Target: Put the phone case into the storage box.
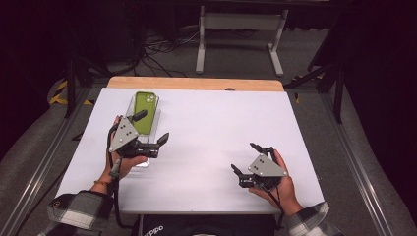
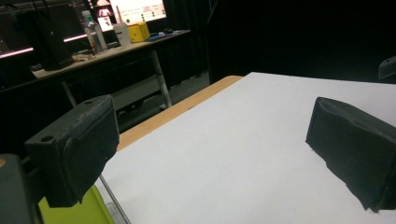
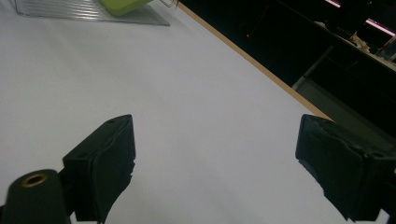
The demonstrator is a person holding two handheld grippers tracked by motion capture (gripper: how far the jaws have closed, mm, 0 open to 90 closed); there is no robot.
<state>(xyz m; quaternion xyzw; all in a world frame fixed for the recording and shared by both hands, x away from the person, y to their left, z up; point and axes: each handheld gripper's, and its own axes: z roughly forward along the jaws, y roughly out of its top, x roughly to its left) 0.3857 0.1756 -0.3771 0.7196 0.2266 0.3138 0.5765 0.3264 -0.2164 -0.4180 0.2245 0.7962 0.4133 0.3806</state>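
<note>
High view: left tool (image 1: 151,127) spread wide, hovering beside green phone (image 1: 145,112) in clear tray (image 1: 132,104); right tool (image 1: 247,158) released, idle on bench (image 1: 216,123). Risk: jaw clips tray wall, shoving tray.

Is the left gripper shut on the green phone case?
No, the left gripper hovers with its jaws wide apart over the green phone case, which lies in the clear tray.

I work at a white table top (image 1: 221,147) with a bare wooden strip (image 1: 196,83) along its far edge. Beyond it a white-legged bench frame (image 1: 241,29) stands on grey floor, with black cables (image 1: 157,54) beside it. In my left gripper view, a far desk (image 2: 93,60) carries a bottle (image 2: 93,30) and a yellow box (image 2: 139,31).
</note>
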